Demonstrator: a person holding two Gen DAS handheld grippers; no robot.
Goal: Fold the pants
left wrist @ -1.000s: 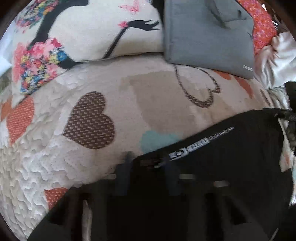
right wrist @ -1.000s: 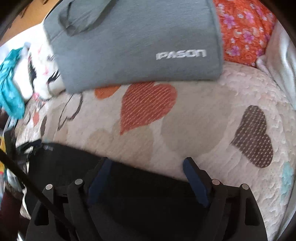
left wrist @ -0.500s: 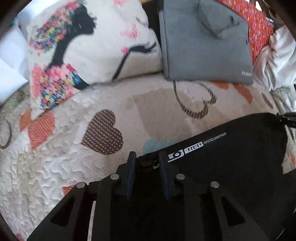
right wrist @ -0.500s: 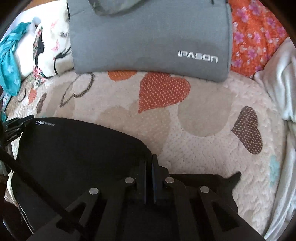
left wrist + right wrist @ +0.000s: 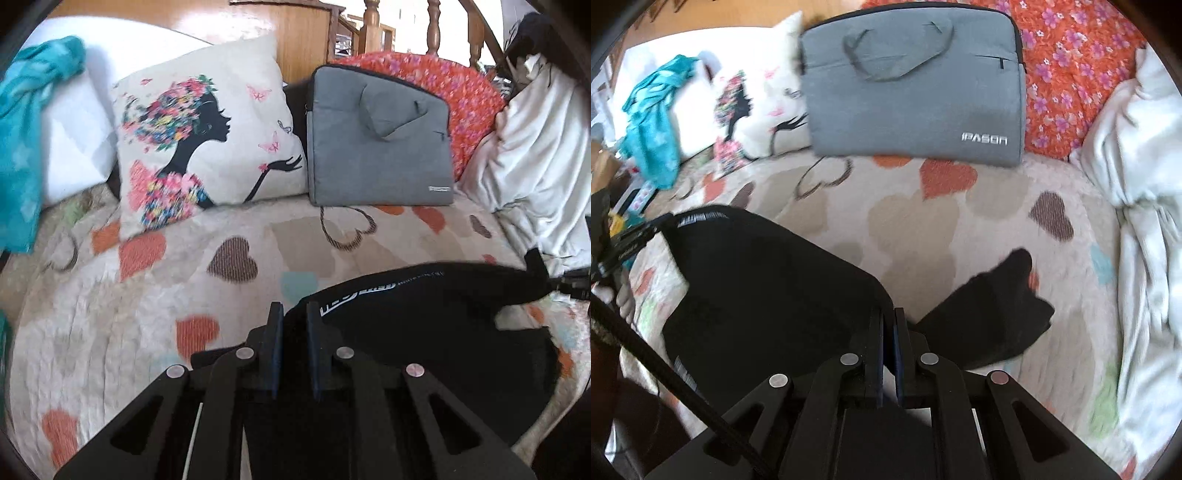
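Black pants (image 5: 424,332) with white lettering on the waistband (image 5: 369,291) hang partly raised over the heart-patterned quilt (image 5: 129,295). My left gripper (image 5: 294,314) is closing its jaws on the waistband's left corner, and black cloth fills the narrow gap between them. In the right wrist view the pants (image 5: 757,288) stretch to the left, with a loose flap (image 5: 997,314) trailing on the right. My right gripper (image 5: 888,317) is shut on the pants' near edge, its pads pressed together over the fabric.
A grey laptop bag (image 5: 380,140) and a pillow with a printed silhouette (image 5: 207,147) lean at the bed's head. An orange floral cushion (image 5: 469,88) and a crumpled white sheet (image 5: 535,147) lie to the right. A teal cloth (image 5: 26,129) hangs at the left.
Both grippers rose and drew back, lifting the pants off the quilt. The right gripper went from wide open to shut on the pants' edge. The left jaws narrowed on the waistband.
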